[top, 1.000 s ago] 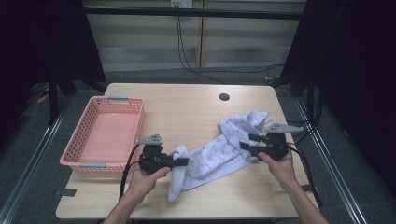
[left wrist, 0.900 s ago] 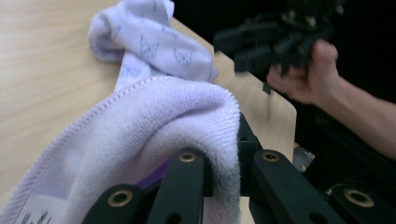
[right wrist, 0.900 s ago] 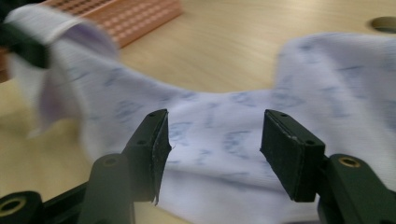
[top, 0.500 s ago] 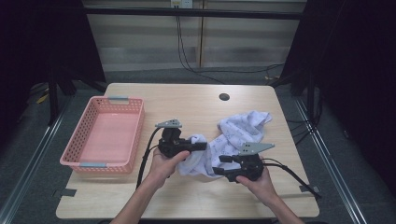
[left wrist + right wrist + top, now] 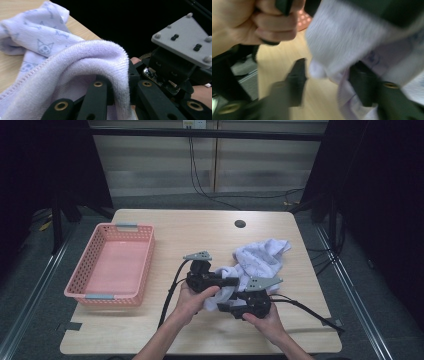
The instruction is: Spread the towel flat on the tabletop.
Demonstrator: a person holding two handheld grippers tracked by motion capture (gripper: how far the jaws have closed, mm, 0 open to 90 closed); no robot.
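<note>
A pale lilac towel [image 5: 257, 262] printed with small cat faces lies bunched on the wooden surface [image 5: 200, 227], right of its middle, with its far corner pointing toward a small dark round hole [image 5: 240, 224] in the surface. Its near end is gathered up between the two hands.

The left gripper [image 5: 231, 282], held in the person's left hand [image 5: 192, 297], points to the right in the high view and is clamped on a thick fold of the towel. In the left gripper view that fold [image 5: 100, 57] arches over one jaw and drops down between the two, which stand close together with the cloth pinched between them.

The right gripper [image 5: 224, 308], in the right hand [image 5: 267, 317], sits just in front of the left one and points to the left in the high view, its tip at the lowest hanging part of the towel. In the right gripper view, which is blurred, the jaws stand about half apart; they have just been closing. A hanging lump of towel [image 5: 332, 55] drops into the gap between them and lies against the right-hand jaw, while bare surface shows between the cloth and the left-hand jaw, so the pads do not press on it from both sides.

A pink plastic basket [image 5: 82, 287] with perforated walls stands on the left part of the surface, well apart from the towel
</note>
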